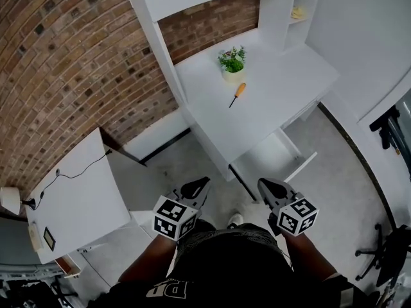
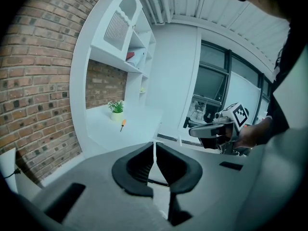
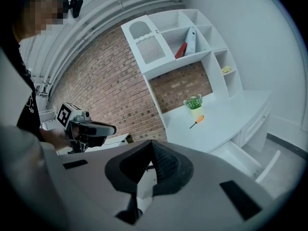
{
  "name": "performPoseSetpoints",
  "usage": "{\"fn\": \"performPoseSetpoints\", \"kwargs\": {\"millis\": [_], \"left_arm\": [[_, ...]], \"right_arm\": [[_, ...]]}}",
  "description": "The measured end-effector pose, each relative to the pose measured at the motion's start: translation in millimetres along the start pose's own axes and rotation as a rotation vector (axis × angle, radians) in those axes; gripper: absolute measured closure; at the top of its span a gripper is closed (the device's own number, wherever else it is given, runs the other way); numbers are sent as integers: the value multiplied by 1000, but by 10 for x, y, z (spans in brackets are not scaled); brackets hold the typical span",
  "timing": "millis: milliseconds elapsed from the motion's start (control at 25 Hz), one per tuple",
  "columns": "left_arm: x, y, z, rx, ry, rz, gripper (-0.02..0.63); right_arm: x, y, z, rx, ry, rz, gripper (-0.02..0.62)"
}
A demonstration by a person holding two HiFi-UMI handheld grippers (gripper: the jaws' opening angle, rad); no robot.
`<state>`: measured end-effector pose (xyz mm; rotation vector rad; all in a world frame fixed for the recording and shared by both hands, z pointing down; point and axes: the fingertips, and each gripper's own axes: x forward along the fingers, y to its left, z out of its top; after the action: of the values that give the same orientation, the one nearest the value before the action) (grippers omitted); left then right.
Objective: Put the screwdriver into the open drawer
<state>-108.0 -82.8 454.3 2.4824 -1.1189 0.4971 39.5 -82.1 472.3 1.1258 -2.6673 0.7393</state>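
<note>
An orange-handled screwdriver [image 1: 237, 94] lies on the white desk [image 1: 276, 92], just in front of a small potted plant [image 1: 232, 61]. It also shows far off as the screwdriver [image 2: 122, 124] in the left gripper view and the screwdriver [image 3: 197, 121] in the right gripper view. The open drawer [image 1: 273, 159] juts out of the desk's front, its inside white and bare. My left gripper [image 1: 200, 187] and right gripper [image 1: 263, 187] hang side by side over the floor, short of the desk. Both are shut with nothing between their jaws.
A second white table [image 1: 77, 201] with a cable and a small device stands at the left by the brick wall [image 1: 58, 63]. White shelving [image 3: 192, 37] rises behind the desk. An office chair base [image 1: 385, 255] sits at the lower right.
</note>
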Motion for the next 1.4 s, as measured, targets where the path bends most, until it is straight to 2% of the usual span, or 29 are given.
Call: {"fn": "performPoseSetpoints", "kwargs": {"millis": [400, 680, 1120, 1400], "left_arm": [[315, 147, 166, 26, 20, -31, 577], [721, 395, 424, 61, 31, -77, 575], [1461, 1011, 892, 127, 56, -173, 574], [2039, 1452, 1075, 134, 77, -225, 530]], "right_arm": [[-64, -191, 19, 26, -12, -63, 591], [-1, -407, 144, 52, -37, -148, 591], [412, -685, 568, 66, -78, -288, 591], [686, -836, 651, 97, -74, -386, 591]]}}
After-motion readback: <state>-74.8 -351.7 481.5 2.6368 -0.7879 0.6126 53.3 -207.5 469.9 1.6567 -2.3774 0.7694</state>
